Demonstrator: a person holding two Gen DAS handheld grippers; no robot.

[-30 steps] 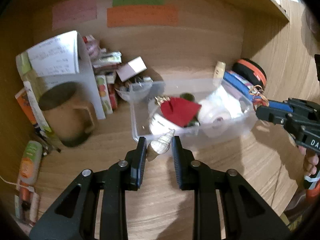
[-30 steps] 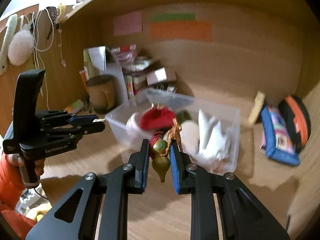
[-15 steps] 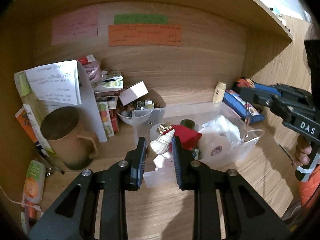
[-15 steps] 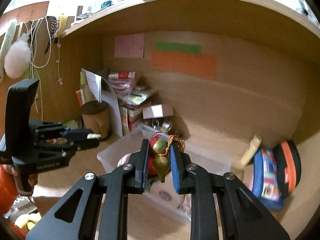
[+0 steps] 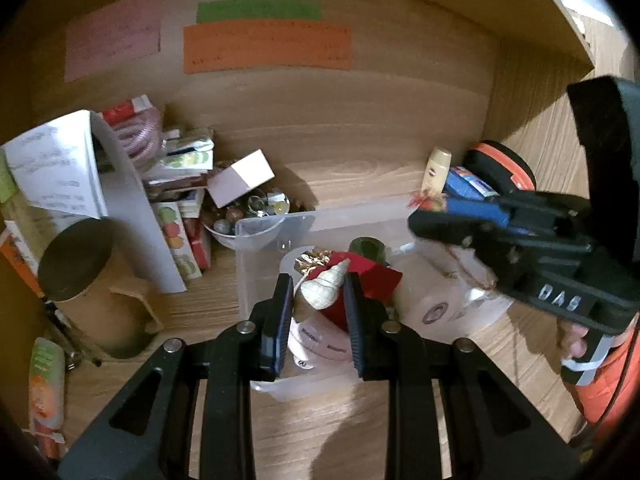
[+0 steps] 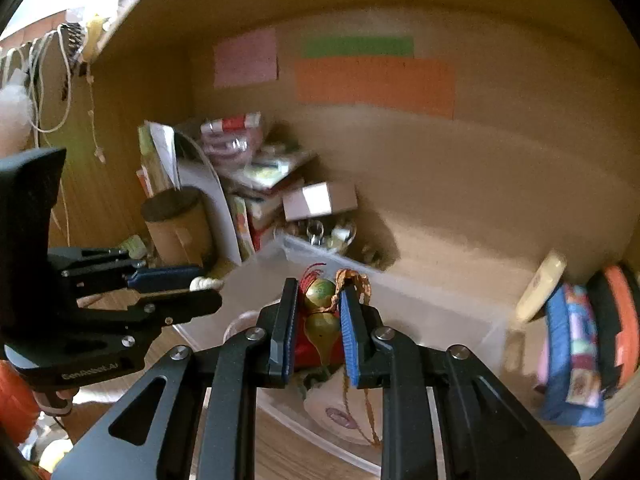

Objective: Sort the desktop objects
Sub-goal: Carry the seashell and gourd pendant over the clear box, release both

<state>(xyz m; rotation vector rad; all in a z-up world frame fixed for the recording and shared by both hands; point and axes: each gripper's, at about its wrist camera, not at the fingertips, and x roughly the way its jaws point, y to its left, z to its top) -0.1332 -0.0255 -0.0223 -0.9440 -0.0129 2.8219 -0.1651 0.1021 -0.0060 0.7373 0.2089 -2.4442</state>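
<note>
**Shell and gourd held over the clear bin**

At the far left of the left wrist view a tube [image 5: 47, 380] lies on the desk [image 5: 320, 432], and beside it stands a brown mug [image 5: 86, 292] with its handle toward the camera. Behind the mug a folded paper [image 5: 52, 168] leans against a stack of boxes [image 5: 180, 200], with a small white box [image 5: 240, 178] tilted on top of a bowl of beads [image 5: 252, 220]. The bowl touches the back left corner of the clear bin [image 5: 260, 280].

The left gripper [image 5: 318, 312] pinches a cream spiral shell [image 5: 324, 286] between its fingers, tip pointing up and right, above the near left part of the bin. Under it, inside the bin, lie a red cloth [image 5: 372, 276], a gold scrap [image 5: 310, 258], a dark green round thing [image 5: 366, 248] and white rolls [image 5: 432, 308].

Right of the bin, a cream bottle [image 5: 438, 164], a blue pouch [image 5: 468, 188] and a black-and-orange case [image 5: 500, 164] rest against the back wall.

The right gripper [image 6: 318, 322] is closed on a green-gold gourd [image 6: 320, 312], its narrow end hanging down and its braided cord [image 6: 354, 280] looped over the right finger and trailing into the bin. It hangs over the bin's middle, level with the left gripper at its left.
</note>
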